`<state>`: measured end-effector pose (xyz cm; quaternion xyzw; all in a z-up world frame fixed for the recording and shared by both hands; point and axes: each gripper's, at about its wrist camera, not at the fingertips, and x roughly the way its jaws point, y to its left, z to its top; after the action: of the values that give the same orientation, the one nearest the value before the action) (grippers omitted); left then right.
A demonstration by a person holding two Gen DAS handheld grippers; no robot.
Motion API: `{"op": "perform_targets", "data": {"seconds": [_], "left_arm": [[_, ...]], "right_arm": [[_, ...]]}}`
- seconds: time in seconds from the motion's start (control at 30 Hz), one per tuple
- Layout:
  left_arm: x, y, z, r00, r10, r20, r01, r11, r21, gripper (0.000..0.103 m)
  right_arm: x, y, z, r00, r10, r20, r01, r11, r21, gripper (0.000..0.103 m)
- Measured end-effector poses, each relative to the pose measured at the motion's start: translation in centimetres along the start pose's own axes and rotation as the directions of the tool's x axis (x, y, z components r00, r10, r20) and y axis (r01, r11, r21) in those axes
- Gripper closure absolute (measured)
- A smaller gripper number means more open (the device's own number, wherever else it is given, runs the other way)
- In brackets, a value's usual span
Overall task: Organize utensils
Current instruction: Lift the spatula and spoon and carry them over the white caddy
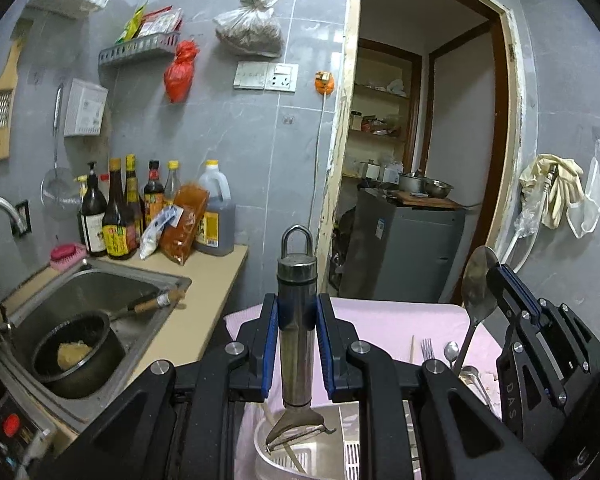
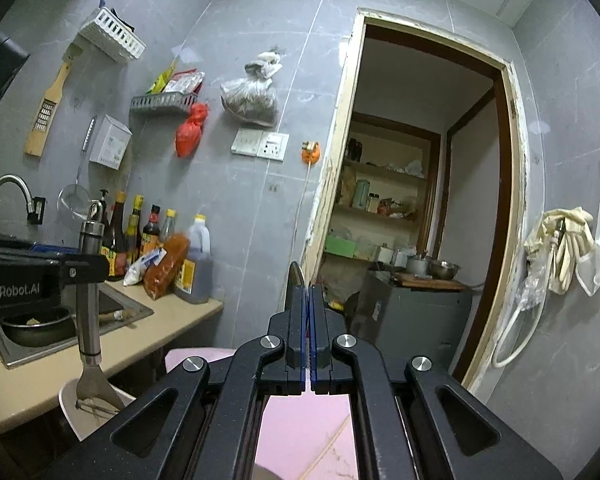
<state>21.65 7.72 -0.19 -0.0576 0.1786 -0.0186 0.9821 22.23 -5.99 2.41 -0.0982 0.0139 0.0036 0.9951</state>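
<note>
Pinching the round steel handle of a metal peeler, the left gripper holds it upright, hanging loop on top, blade head hanging over a translucent white plastic utensil basket at the near edge of the pink-covered table. The right gripper has its blue pads pressed together on the thin handle of a stainless steel spoon, bowl pointing up. On the table's right part lie a silver fork, a smaller steel spoon and a wooden chopstick, near each other.
</note>
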Motion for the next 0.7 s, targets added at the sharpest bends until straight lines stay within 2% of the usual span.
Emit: {"op": "perform_targets", "data": {"seconds": [0.3,0.5,0.7], "left_arm": [[-0.2,-0.5,-1.6,0.998,0.001,0.07,-0.003,1.0,0.018,0.085],[-0.3,-0.1,-1.0,0.995,0.01,0.097,-0.006,0.999,-0.041,0.085],[0.2,-0.3,-1.5,0.998,0.023,0.056,-0.023,1.0,0.009,0.085]], "right_arm": [[0.2,0.3,-2.4,0.999,0.02,-0.037,-0.02,1.0,-0.001,0.102],[0.2,-0.1,-2.8,0.999,0.027,-0.044,-0.026,1.0,0.003,0.102],[0.3,-0.2,-3.3,0.998,0.034,-0.061,-0.033,0.999,0.011,0.102]]}}
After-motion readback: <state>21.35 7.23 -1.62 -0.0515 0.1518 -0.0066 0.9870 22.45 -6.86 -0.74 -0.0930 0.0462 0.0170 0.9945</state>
